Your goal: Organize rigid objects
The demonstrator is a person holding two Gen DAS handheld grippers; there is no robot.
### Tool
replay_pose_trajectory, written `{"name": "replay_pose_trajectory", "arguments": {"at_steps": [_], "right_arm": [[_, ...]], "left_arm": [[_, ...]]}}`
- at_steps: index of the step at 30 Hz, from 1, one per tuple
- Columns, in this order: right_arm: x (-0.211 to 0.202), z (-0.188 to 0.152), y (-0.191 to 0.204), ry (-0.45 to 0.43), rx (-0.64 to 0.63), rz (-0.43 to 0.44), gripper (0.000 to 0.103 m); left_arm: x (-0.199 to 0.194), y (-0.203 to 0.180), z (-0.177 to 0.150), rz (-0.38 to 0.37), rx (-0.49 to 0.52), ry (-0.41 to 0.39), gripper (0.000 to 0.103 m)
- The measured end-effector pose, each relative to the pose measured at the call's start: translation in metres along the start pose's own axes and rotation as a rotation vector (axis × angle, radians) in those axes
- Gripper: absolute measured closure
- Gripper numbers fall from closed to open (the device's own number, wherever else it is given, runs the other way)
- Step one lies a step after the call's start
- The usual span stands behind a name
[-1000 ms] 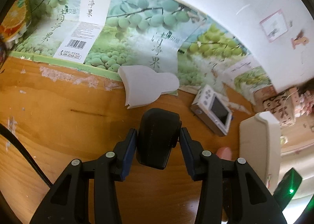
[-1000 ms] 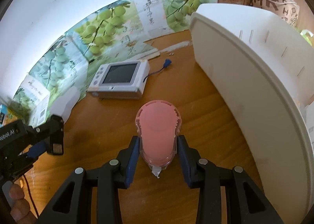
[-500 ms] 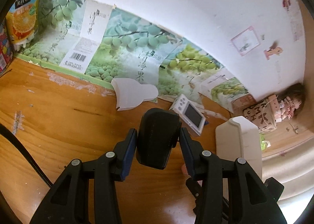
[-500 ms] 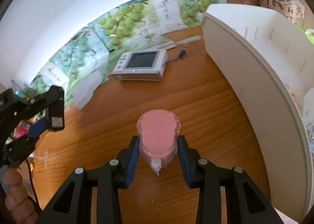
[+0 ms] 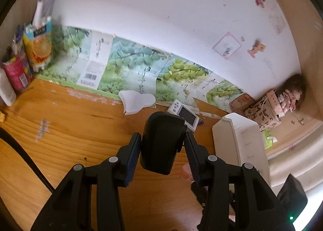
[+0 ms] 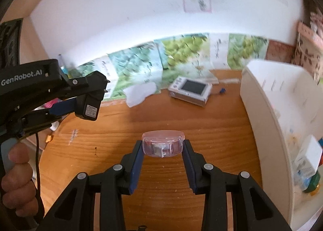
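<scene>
Carrying two things at once, the person has both off the wooden desk (image 6: 201,121). The pink tape dispenser (image 6: 163,147) sits pinched between the pads of the right gripper (image 6: 163,156), dead centre of the right wrist view, its long axis lying crosswise from 9 to 3 o'clock and its clear face with the white strip turned back toward the camera. The black power adapter (image 5: 162,146) is clamped in the left gripper (image 5: 162,150), long axis running from 6 to 12 o'clock along the fingers, its rounded end pointing away to the wall.

At about 3 o'clock from the dispenser stands the white storage bin (image 6: 262,113), likely where both are headed. At 1 o'clock lies a small screen device (image 6: 189,90), at 11 o'clock a white plastic piece (image 6: 139,93).

Risks, as I judge them: the dispenser is held only at its two curved ends, so a quick tilt could let it pivot or slip out; and the two grippers, close together, could knock one another nearing the bin's rim.
</scene>
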State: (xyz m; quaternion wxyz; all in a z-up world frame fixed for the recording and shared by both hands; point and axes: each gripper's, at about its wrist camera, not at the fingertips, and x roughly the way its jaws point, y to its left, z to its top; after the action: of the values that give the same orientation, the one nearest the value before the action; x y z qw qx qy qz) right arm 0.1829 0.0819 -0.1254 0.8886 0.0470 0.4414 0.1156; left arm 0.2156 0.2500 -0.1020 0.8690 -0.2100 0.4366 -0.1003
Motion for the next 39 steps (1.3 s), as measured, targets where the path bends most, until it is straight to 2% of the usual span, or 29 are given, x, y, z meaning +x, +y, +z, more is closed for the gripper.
{"name": "replay_pose_trajectory", "arguments": {"at_steps": [7,16,18,19,22,25,30,39], "right_arm": [[-0.037,-0.005,-0.001,-0.089,-0.124,0.076,0.065],[-0.080,-0.014,-0.027,-0.139,-0.216,0.159,0.066],[-0.088,-0.014,-0.035,-0.150,-0.228,0.172,0.085],[-0.092,-0.014,-0.039,-0.153,-0.235,0.175,0.088],[-0.100,-0.012,-0.056,-0.148,-0.235,0.181,0.088],[-0.110,-0.010,-0.071,-0.155,-0.245,0.185,0.093],[-0.123,-0.006,-0.093,-0.148,-0.267,0.200,0.093],[-0.123,-0.014,-0.106,-0.068,-0.274,0.239,0.093]], "left_arm": [[-0.022,-0.012,-0.014,0.014,-0.001,-0.037,0.055],[-0.037,-0.044,-0.033,0.017,0.003,-0.064,0.055],[-0.039,-0.055,-0.037,0.013,0.009,-0.071,0.055],[-0.039,-0.061,-0.040,0.009,0.015,-0.074,0.055],[-0.038,-0.079,-0.049,0.015,0.030,-0.077,0.055],[-0.036,-0.097,-0.057,0.007,0.028,-0.078,0.055],[-0.037,-0.118,-0.068,0.005,0.017,-0.093,0.055],[-0.049,-0.112,-0.082,0.038,-0.027,-0.116,0.055]]}}
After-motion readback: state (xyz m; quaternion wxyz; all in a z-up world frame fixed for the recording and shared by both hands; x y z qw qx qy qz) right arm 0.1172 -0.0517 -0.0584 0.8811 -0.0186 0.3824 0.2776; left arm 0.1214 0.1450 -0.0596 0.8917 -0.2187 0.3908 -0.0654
